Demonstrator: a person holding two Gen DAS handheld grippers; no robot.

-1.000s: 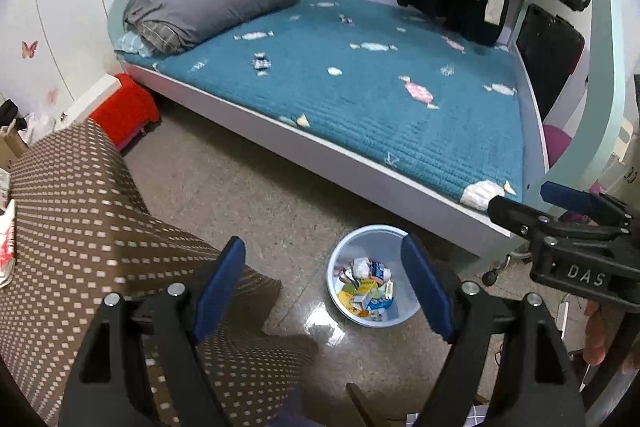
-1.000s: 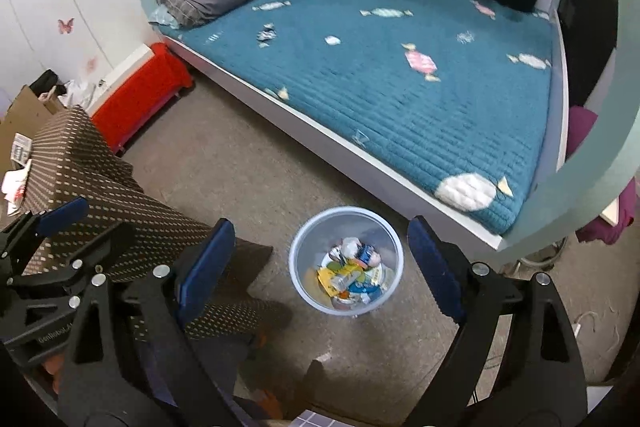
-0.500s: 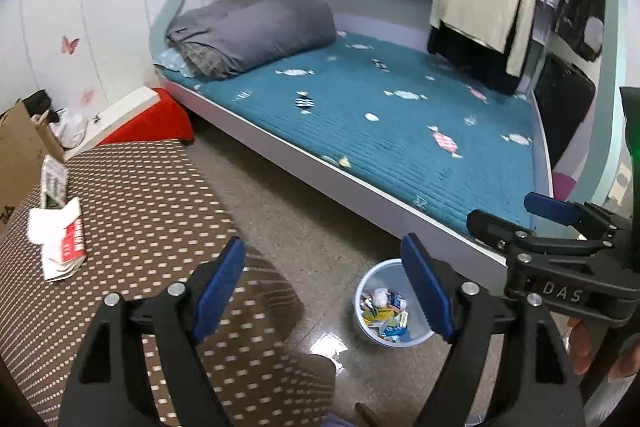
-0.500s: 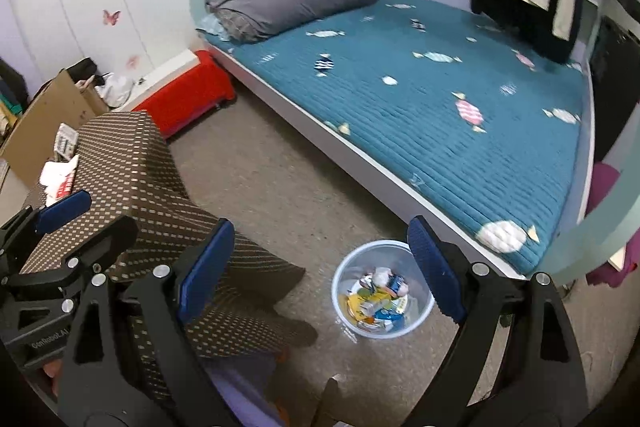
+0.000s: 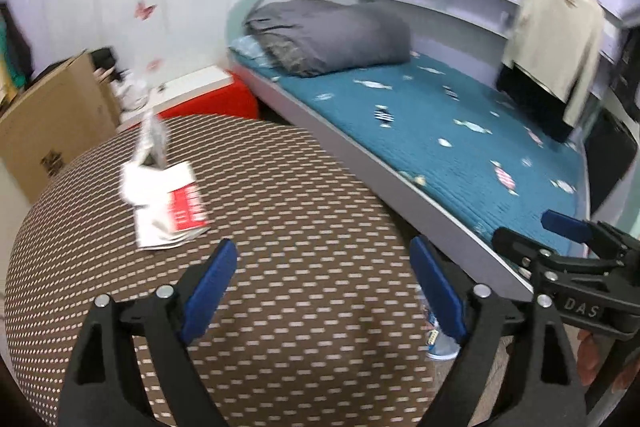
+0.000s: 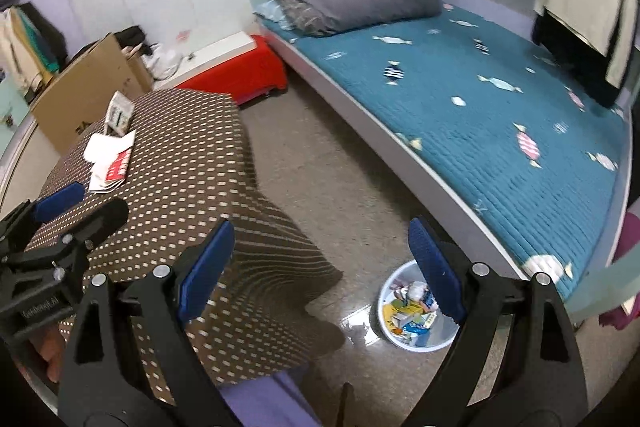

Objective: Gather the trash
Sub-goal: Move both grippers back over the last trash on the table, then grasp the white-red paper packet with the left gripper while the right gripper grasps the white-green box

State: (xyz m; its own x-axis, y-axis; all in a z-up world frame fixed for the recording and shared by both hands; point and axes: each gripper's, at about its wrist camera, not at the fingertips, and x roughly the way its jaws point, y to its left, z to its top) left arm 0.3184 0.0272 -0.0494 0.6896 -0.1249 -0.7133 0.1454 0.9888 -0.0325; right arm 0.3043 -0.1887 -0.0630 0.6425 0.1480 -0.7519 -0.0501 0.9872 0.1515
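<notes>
Hovering over the brown dotted tablecloth [image 5: 304, 211] near red-and-white paper wrappers [image 5: 166, 205], left gripper [image 5: 322, 293] opening, empty; right gripper [image 6: 320, 269] gaping above the white round trash bin [image 6: 416, 341].

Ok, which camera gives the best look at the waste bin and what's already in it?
The right wrist view: the waste bin stands on the floor by the bed, its rim and the wrappers inside mostly visible, with one blue finger crossing its right edge. In the left wrist view only a sliver shows, behind the table edge and a finger.
</notes>
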